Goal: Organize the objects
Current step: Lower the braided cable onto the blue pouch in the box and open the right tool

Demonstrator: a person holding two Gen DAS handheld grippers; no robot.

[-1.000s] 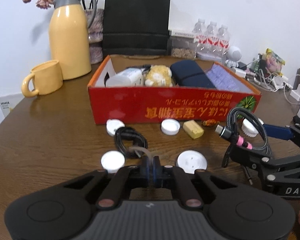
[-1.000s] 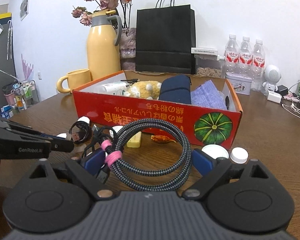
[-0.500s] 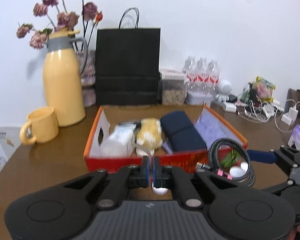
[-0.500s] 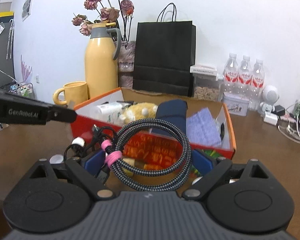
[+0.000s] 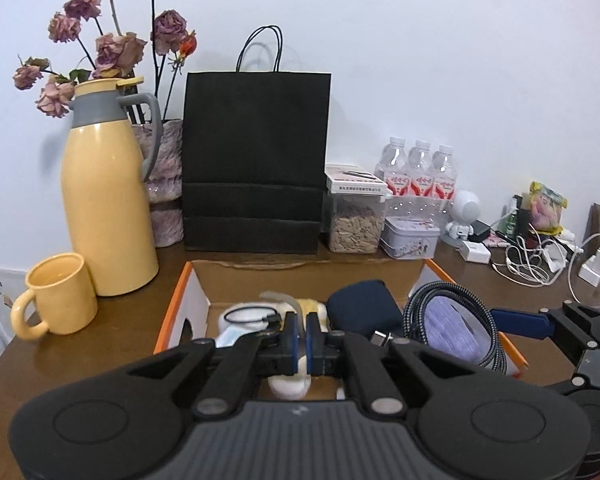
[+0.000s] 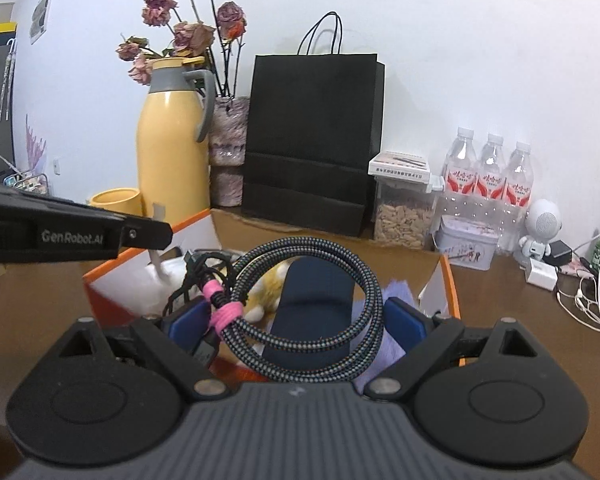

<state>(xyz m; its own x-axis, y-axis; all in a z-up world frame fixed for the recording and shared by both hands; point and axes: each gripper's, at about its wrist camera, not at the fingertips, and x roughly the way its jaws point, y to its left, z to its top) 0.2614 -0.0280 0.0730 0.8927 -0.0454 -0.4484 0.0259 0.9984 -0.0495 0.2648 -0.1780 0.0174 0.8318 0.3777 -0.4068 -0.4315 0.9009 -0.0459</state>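
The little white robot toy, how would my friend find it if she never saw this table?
Start at the tall black paper bag against the wall and go right, past the three water bottles. Beside them stands the little robot toy, next to a white charger block. Only it has a round white head.

Left tool [image 5: 302,332] closed tight; right tool [image 6: 296,316] spread, gripping.
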